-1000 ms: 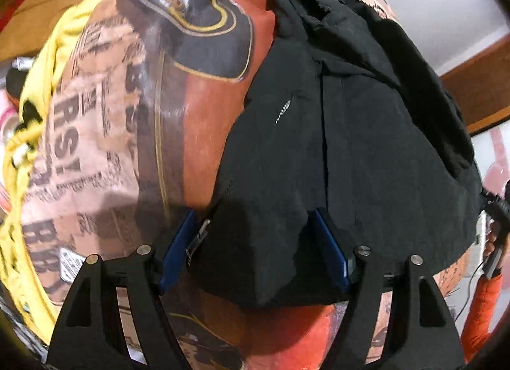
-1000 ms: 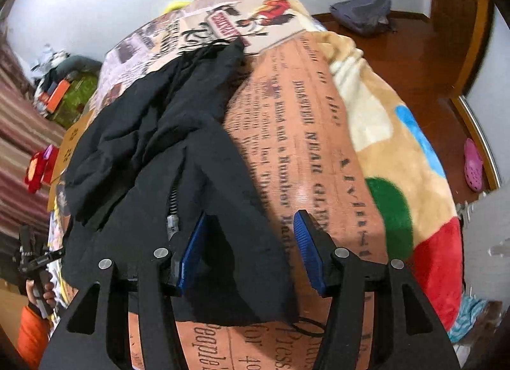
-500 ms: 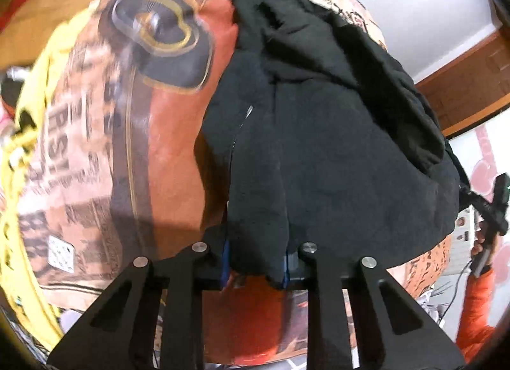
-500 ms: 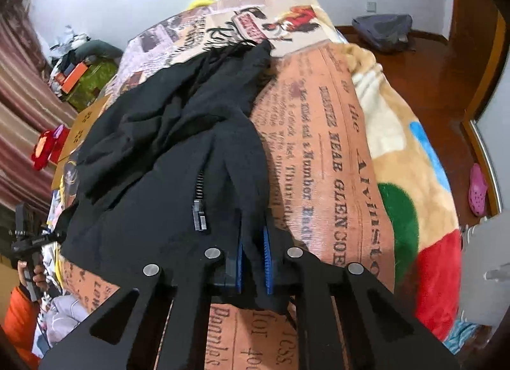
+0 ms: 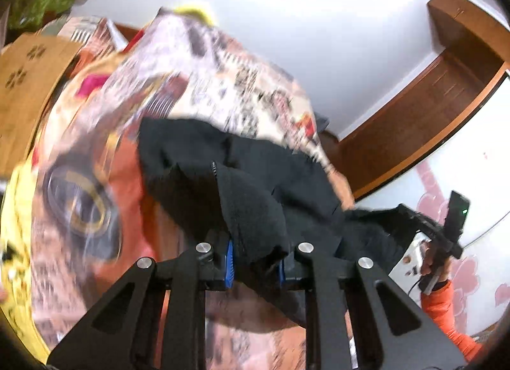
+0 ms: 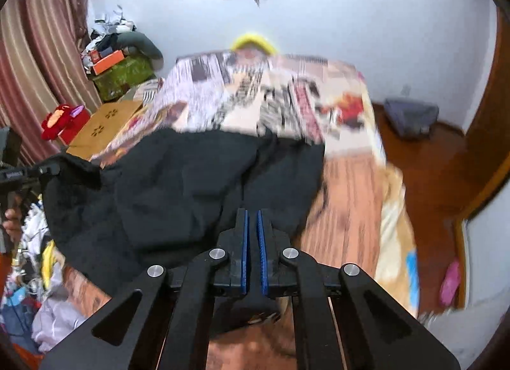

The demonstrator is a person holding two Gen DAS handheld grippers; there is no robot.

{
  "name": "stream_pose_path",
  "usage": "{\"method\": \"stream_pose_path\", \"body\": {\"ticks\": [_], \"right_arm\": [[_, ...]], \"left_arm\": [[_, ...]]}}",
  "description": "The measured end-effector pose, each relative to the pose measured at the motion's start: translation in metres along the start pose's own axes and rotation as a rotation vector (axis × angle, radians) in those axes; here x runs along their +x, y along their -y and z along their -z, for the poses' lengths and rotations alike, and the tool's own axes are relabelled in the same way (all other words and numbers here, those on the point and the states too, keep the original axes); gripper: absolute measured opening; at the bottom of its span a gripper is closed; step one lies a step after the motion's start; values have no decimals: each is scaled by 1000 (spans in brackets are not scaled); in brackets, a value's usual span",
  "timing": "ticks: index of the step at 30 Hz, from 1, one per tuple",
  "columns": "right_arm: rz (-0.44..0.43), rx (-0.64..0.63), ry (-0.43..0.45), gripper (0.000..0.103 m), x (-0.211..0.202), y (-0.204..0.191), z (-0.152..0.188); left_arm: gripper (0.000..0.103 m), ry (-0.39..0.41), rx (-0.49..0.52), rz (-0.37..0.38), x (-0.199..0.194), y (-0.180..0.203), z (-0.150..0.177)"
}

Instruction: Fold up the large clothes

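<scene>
A large black zip jacket lies on a bed with a newspaper-print blanket. My left gripper is shut on a thick bunch of the jacket's near hem and holds it lifted off the bed. In the right wrist view the jacket hangs stretched between both grippers. My right gripper is shut on the jacket's other hem corner, its blue pads almost touching, cloth hanging below them. The right gripper also shows in the left wrist view, the left one at the right wrist view's left edge.
The blanket covers the bed to its right edge. A cardboard box and red items stand left of the bed, with clutter behind. A grey bag and pink slipper lie on the wooden floor.
Both grippers closed on the jacket's hem, then lifted it and tilted upward. The near part of the jacket has risen off the bed, and the views now show the far wall.
</scene>
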State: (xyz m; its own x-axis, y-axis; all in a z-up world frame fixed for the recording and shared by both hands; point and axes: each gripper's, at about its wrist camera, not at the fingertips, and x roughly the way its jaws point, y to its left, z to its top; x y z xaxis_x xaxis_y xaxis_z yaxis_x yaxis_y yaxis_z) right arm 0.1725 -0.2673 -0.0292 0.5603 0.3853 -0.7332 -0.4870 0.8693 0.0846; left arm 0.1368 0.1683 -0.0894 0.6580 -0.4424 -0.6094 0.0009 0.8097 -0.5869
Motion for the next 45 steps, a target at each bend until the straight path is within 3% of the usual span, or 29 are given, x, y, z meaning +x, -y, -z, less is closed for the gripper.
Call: {"method": "stream_pose_path", "body": {"ticks": [6, 13, 20, 26, 29, 34, 37, 39, 41, 42, 45], "right_arm": [[33, 54, 29, 5, 36, 28, -51], [85, 161, -4, 5, 97, 79, -74], [125, 242, -128, 5, 187, 117, -65], [119, 268, -219, 5, 233, 129, -49], [149, 266, -202, 5, 229, 132, -50], [243, 241, -129, 6, 184, 131, -65], [240, 204, -78, 8, 151, 121, -74], [227, 182, -45, 17, 129, 111, -79], [213, 154, -2, 39, 107, 95, -82], [200, 138, 20, 44, 99, 86, -82], [140, 67, 52, 44, 77, 50, -81]], "left_arm": [[18, 65, 8, -34, 25, -4, -73], [17, 57, -123, -104, 95, -73, -123], [18, -44, -211, -186, 176, -149, -128], [19, -124, -113, -258, 215, -156, -120], [19, -134, -51, -307, 215, -147, -120], [21, -115, 8, -368, 189, -129, -131], [24, -95, 27, -384, 168, -115, -138], [28, -86, 34, -386, 153, -106, -142], [32, -78, 36, -387, 143, -97, -144], [33, -80, 37, -386, 138, -93, -145], [39, -85, 20, -369, 123, -86, -146]]}}
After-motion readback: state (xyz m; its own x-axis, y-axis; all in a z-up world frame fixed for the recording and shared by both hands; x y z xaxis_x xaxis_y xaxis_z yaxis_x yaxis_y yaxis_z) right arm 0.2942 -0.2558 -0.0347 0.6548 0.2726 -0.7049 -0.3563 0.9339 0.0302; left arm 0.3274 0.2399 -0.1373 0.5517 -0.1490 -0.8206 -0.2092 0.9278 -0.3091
